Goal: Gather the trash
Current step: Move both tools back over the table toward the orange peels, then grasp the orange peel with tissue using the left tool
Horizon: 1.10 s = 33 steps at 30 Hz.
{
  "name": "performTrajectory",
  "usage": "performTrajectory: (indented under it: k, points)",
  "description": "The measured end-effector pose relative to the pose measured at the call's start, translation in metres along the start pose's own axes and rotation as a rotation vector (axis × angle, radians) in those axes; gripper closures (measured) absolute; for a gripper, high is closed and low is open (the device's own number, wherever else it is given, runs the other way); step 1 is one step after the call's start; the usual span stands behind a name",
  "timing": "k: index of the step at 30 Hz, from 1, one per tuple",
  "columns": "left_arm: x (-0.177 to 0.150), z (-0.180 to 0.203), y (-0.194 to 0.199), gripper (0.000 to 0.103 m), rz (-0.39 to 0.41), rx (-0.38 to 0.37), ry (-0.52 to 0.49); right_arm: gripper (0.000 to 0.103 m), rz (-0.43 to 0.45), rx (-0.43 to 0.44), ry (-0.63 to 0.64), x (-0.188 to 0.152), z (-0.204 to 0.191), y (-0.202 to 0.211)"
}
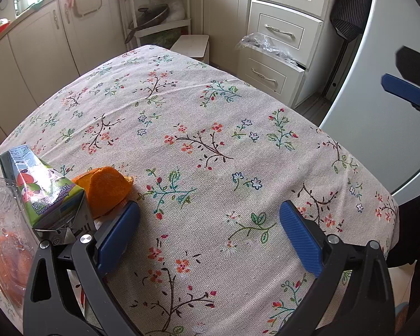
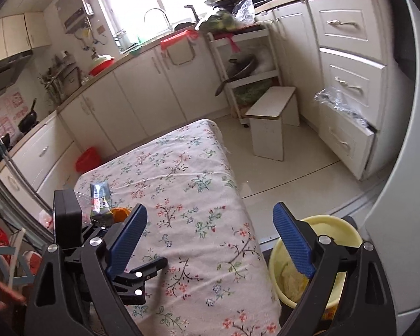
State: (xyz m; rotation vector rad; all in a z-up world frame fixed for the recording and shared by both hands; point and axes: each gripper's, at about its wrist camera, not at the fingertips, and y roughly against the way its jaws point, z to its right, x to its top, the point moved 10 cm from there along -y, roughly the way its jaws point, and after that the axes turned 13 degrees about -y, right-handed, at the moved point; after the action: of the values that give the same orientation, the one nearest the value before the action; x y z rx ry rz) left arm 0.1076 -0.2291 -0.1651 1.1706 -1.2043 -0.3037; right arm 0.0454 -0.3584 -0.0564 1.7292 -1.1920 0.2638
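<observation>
A green juice carton (image 1: 46,193) stands on the floral tablecloth (image 1: 198,128) at the left, with an orange peel (image 1: 107,190) beside it. My left gripper (image 1: 210,229) is open and empty, low over the cloth, its left finger just right of the peel. My right gripper (image 2: 210,232) is open and empty, higher, over the table's right edge. In the right wrist view the carton (image 2: 100,204) and peel (image 2: 119,214) sit at the left, behind the left gripper's body (image 2: 70,221). A yellow bin (image 2: 316,263) with crumpled trash stands on the floor right of the table.
A clear plastic container (image 1: 5,238) with orange pieces sits at the far left. A white stool (image 2: 271,117), drawers with one open (image 2: 347,128) and a red bin (image 2: 88,158) stand around the table. A white fridge door (image 1: 383,106) is at the right.
</observation>
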Motion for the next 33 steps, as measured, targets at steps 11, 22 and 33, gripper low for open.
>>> performTrajectory:
  k: [11,22,33]
  points:
    - [0.002,-0.001,0.000,0.007,0.000,0.010,0.016,0.014,-0.096,0.081,-0.100,-0.010,0.013,-0.004]
    - [0.005,0.005,0.053,0.008,0.102,0.061,0.154,0.014,-0.081,0.076,-0.086,-0.008,0.011,-0.004]
    - [-0.123,-0.113,0.213,0.008,0.262,0.372,0.457,0.014,-0.059,0.119,0.000,-0.014,-0.028,-0.003]
